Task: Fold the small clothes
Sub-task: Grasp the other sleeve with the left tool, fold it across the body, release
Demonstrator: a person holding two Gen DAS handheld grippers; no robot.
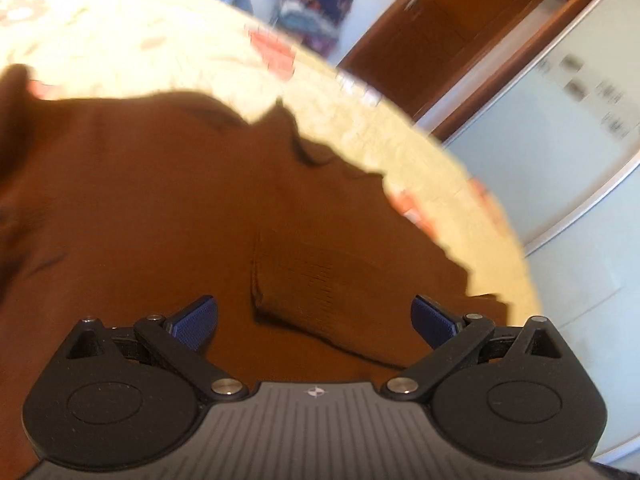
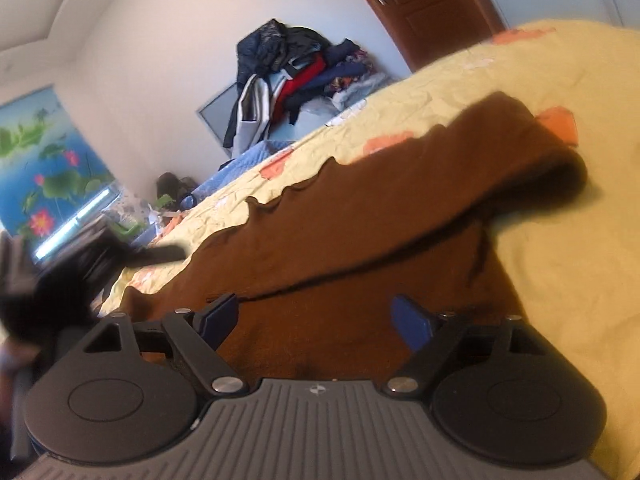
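Plainly the brown garment (image 1: pixel 168 208) is soft and light: a knit that slumps flat on the bed (image 1: pixel 132 40), creases easily and would sag from any single pinch. It looks neither slippery nor fragile, so I judge a firm pinch on a doubled edge should hold. It lies spread across the bed's near side, its wavy far edge running toward the bed's right edge. One sleeve (image 2: pixel 520 148) is folded over the body and ends in a rounded, open cuff, while a ribbed cuff or band (image 1: pixel 320 280) lies flat on the cloth just ahead of the left gripper (image 1: pixel 314 318). The best hold, I think, is at a hem corner or the sleeve's fold line, where the layers are thick.

Both tools are empty. The left gripper hangs over the garment with its blue pads (image 1: pixel 198 320) apart, nothing between them. The right gripper (image 2: pixel 316 320) is likewise spread wide over the cloth, gripping nothing.

The bedcover is crinkled pale yellow with orange patches. Beyond it sit a heap of clothes (image 2: pixel 304 76), a wooden door (image 2: pixel 424 4) and a lotus picture (image 2: pixel 44 160).
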